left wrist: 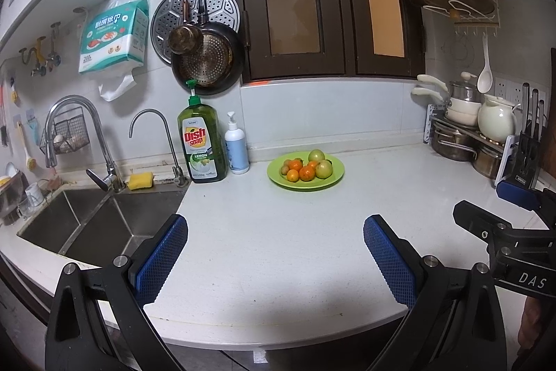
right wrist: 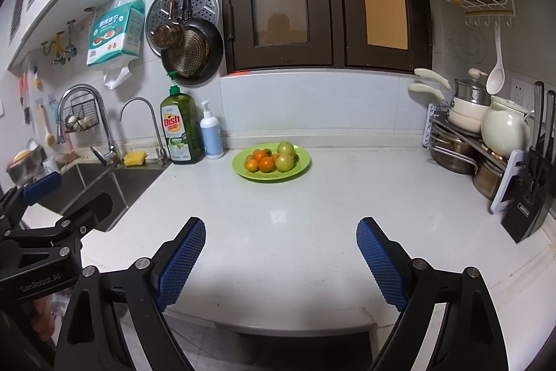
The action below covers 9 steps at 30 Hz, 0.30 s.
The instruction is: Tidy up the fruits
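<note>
A green plate (left wrist: 333,180) sits on the white counter near the back wall; it also shows in the right wrist view (right wrist: 303,162). It holds several small oranges (left wrist: 306,172) (right wrist: 266,164) and two green-yellow round fruits (left wrist: 324,168) (right wrist: 284,162). My left gripper (left wrist: 276,225) is open and empty, well in front of the plate near the counter's front edge. My right gripper (right wrist: 280,226) is open and empty, also in front of the plate. Each gripper shows at the edge of the other's view.
A steel sink (left wrist: 104,225) with two taps lies at the left. A green dish soap bottle (left wrist: 201,141) and a white pump bottle (left wrist: 237,150) stand by the wall. A pot rack (right wrist: 465,145), a white kettle and a knife block (right wrist: 531,197) fill the right side.
</note>
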Motion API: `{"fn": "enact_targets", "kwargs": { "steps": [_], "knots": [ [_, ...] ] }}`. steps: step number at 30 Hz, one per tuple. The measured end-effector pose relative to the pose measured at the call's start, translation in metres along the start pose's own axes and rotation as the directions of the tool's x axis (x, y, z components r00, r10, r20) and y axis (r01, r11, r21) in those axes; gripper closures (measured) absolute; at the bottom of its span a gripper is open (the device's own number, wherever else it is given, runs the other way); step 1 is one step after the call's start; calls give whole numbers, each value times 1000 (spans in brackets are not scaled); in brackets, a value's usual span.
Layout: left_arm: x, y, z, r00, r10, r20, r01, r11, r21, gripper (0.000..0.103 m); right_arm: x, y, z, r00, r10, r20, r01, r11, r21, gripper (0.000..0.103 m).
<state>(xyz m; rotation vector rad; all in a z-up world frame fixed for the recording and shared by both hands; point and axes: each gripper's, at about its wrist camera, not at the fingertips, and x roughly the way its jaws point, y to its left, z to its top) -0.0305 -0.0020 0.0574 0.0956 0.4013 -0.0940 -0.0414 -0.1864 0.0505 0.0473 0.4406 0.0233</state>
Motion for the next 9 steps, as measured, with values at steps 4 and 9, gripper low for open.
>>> {"fn": "enact_targets", "kwargs": {
  "steps": [4, 9],
  "knots": [
    [0, 0, 0, 1000, 0, 1, 0, 1000, 1, 0, 1, 0, 0, 1000, 2, 0, -2, 1000, 1, 14],
    [2, 2, 0, 1000, 2, -1, -2, 1000, -3, 0, 2, 1, 0, 1000, 0, -1, 0, 1000, 0, 14]
  ]
}}
